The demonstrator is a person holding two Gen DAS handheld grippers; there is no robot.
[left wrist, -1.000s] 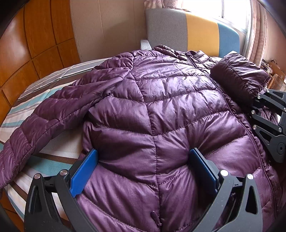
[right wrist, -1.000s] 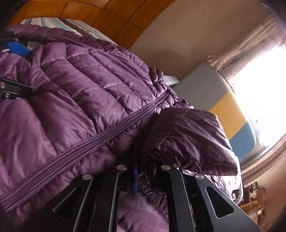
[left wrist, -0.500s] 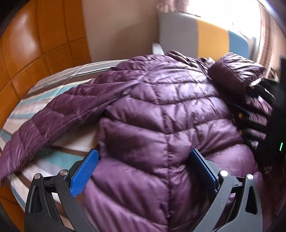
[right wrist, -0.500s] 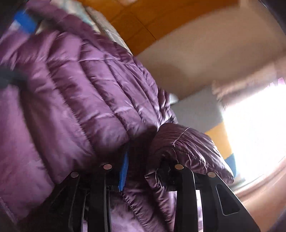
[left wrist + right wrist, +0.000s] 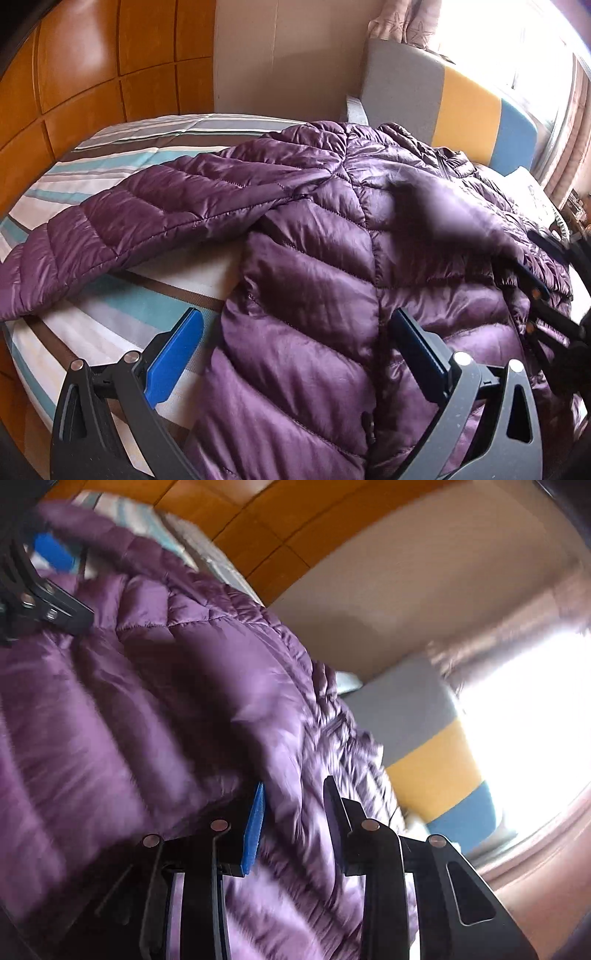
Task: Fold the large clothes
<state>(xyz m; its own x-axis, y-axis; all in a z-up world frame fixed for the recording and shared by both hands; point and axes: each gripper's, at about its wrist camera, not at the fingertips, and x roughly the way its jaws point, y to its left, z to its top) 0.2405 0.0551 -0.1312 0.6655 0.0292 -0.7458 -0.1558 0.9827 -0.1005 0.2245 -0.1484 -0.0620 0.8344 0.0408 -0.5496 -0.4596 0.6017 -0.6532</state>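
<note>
A purple quilted down jacket [image 5: 314,258] lies on a striped bed, one sleeve [image 5: 129,221] stretched out to the left. My left gripper [image 5: 295,332] is open, its blue pads on either side of the jacket's lower body. A folded part of the jacket [image 5: 450,218] lies blurred over its right side. My right gripper [image 5: 293,805] is partly open with jacket fabric [image 5: 147,701] between its jaws; it also shows at the right edge of the left wrist view [image 5: 546,306].
The striped bedsheet [image 5: 110,306] is bare to the left of the jacket. A wooden panelled wall [image 5: 92,74] stands behind. A grey, yellow and blue headboard [image 5: 461,103] and a bright window with curtains are at the back right.
My right gripper has opened from shut on the folded part and moved left over the jacket. That part now lies across the jacket's right side. My left gripper shifted left, showing more sheet.
</note>
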